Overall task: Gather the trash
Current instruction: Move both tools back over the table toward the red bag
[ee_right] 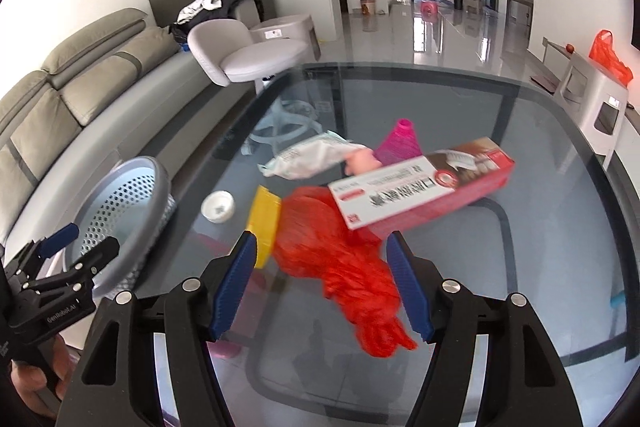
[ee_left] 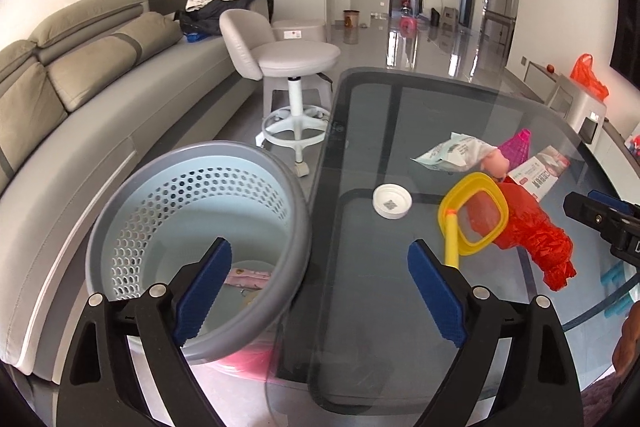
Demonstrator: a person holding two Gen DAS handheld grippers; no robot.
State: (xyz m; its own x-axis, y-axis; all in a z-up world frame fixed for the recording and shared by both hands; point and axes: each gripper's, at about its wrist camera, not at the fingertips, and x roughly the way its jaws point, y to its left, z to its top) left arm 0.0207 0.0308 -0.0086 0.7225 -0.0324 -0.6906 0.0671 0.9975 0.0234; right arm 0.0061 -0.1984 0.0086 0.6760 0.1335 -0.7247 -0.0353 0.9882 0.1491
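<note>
My left gripper (ee_left: pixel 319 245) stands open above the gap between the grey perforated basket (ee_left: pixel 192 195) and the glass table (ee_left: pixel 360 327), with nothing in its jaws. A pink wrapper (ee_left: pixel 248 277) lies in the basket. My right gripper (ee_right: pixel 322 235) is open low over the table, and the crumpled red plastic bag (ee_right: pixel 340 259) lies between its fingers without the pads pressing it. Around the bag lie a yellow-framed toy net (ee_right: pixel 264 223), a white lid (ee_right: pixel 218 207), a white wipes packet (ee_right: pixel 312 159) and a pink carton (ee_right: pixel 424 183).
The basket (ee_right: pixel 124 195) stands off the table's left edge, beside a grey sofa (ee_left: pixel 80 99). A white stool (ee_left: pixel 294 63) stands past the table's far left corner. A magenta cone (ee_right: pixel 400 143) and a small pink toy (ee_left: pixel 494 163) lie behind the carton.
</note>
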